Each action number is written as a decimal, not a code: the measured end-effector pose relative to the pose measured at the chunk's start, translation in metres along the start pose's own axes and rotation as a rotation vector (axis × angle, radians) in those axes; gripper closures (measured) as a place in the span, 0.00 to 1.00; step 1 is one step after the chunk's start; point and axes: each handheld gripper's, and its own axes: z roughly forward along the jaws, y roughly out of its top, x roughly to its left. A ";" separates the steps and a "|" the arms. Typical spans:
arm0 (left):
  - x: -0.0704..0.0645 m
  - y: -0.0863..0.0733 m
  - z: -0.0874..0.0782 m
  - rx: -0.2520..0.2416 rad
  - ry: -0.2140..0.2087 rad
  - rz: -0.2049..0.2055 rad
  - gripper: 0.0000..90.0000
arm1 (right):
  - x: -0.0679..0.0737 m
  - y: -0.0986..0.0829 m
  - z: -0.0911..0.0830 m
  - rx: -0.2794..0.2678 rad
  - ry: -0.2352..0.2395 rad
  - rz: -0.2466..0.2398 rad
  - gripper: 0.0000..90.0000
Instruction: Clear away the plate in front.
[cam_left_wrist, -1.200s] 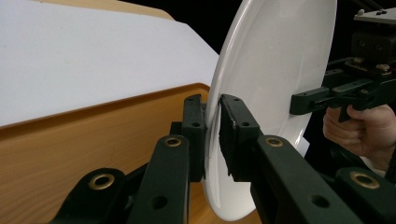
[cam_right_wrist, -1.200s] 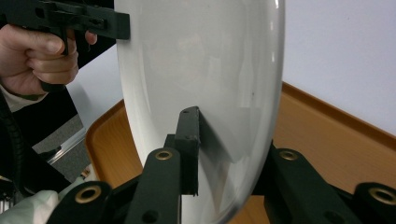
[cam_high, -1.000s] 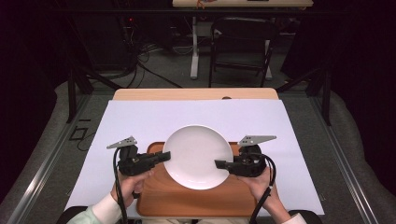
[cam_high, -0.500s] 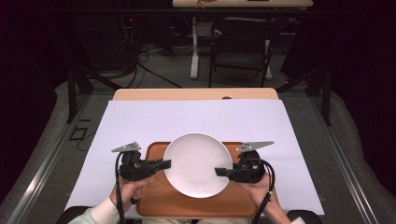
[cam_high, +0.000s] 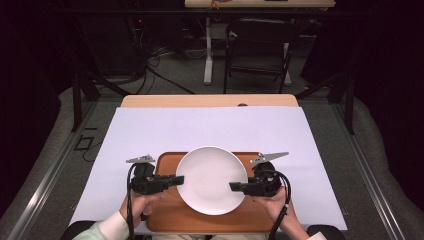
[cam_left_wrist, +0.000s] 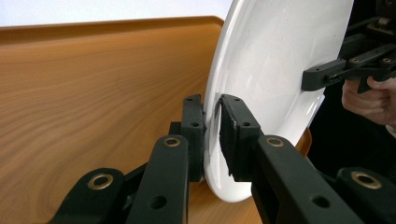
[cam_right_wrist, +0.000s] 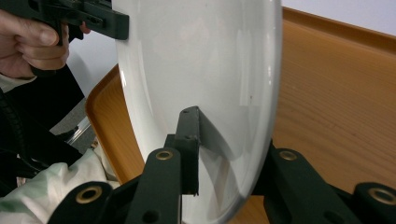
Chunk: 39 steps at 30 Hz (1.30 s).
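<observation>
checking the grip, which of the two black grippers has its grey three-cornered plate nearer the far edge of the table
The right gripper: its grey plate sits slightly farther up the table than the left gripper's plate. Both clamp the round white plate.

Plate (cam_high: 212, 179) over tray (cam_high: 167, 222), seemingly lifted, between hand-held grippers

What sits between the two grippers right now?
The white plate spans the gap in the high view: the left gripper clamps one rim, the right gripper the opposite rim, above the wooden tray.
</observation>
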 end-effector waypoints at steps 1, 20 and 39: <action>0.000 0.000 0.001 0.005 0.002 -0.003 0.89 | 0.000 0.000 0.001 0.005 -0.001 0.004 0.81; 0.003 -0.004 0.009 0.070 0.040 -0.016 0.88 | -0.008 -0.004 0.012 0.071 -0.015 0.031 0.80; 0.010 -0.006 0.018 0.100 0.097 -0.024 0.87 | -0.016 -0.003 0.026 0.117 -0.035 0.041 0.76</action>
